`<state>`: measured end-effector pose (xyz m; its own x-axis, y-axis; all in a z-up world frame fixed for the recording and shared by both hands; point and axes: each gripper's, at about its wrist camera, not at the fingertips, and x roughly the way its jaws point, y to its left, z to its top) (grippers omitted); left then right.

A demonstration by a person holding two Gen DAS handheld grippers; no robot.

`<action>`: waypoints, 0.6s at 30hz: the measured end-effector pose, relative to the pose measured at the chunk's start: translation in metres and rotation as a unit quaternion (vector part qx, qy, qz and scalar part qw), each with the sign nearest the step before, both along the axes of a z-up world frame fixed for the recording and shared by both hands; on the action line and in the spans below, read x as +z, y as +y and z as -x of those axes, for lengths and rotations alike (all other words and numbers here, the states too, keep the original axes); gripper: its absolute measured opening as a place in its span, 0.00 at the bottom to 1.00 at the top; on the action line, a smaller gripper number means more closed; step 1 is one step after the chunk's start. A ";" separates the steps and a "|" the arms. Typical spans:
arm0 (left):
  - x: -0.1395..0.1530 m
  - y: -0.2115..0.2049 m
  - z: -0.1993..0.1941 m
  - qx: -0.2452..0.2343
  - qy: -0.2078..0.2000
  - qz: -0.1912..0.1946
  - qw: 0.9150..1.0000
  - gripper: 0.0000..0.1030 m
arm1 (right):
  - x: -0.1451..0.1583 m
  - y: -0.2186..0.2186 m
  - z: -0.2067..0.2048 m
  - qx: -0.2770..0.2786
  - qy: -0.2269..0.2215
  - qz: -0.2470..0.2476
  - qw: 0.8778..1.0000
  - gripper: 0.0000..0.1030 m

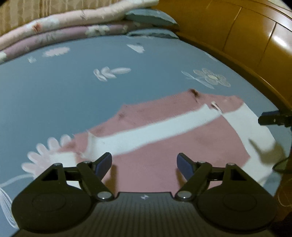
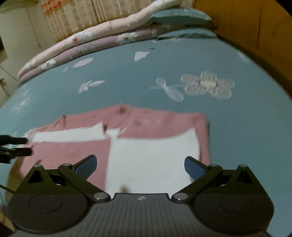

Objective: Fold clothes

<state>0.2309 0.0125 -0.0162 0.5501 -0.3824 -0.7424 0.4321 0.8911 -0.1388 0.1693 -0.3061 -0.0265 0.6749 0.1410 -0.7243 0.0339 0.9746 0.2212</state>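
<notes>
mostly blurred: pink and white garment flat on the bed, both claws spread

motion blur softens both views, so the dark specks near the neckline of the pink and white garment point(image 1: 164, 131) cannot be read as print, buttons or stains, and its knit shows only faintly in the right wrist view. the near hem of the garment is hidden behind each gripper body, and the person holding the tools is cut out of both frames.

taking the garment as the landmark: it lies flat on the blue flowered bedsheet point(image 1: 73, 87), white sleeves folded across the pink body. the left gripper point(image 1: 144, 165) hangs over its near edge on the left-hand part, jaws spread, nothing between the blue pads, which stand clear of the cloth. the right gripper point(image 2: 140, 167) hangs over its near edge above the wide white sleeve, jaws likewise spread and empty.

beyond the garment, at the far side of the bed, lie folded pink and mauve quilts point(image 1: 73, 23) and a blue pillow point(image 1: 151, 16); a wooden headboard point(image 1: 246, 36) curves to its right.

only the right wrist view shows a curtain point(image 2: 87, 16) behind the quilts. each view catches the other gripper only as dark tips at the garment's side edge.
</notes>
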 end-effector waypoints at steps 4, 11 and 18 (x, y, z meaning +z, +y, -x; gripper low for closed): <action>-0.015 -0.011 0.004 -0.009 0.027 -0.004 1.000 0.76 | -0.020 -0.006 0.014 -0.019 0.009 0.008 1.000 1.00; -0.001 -0.014 0.007 -0.012 0.013 -0.014 1.000 0.77 | -0.005 0.000 0.014 -0.018 0.002 0.015 1.000 1.00; -0.009 -0.030 0.012 -0.002 0.044 -0.011 0.999 0.77 | -0.019 0.002 0.012 -0.018 0.015 0.015 1.000 1.00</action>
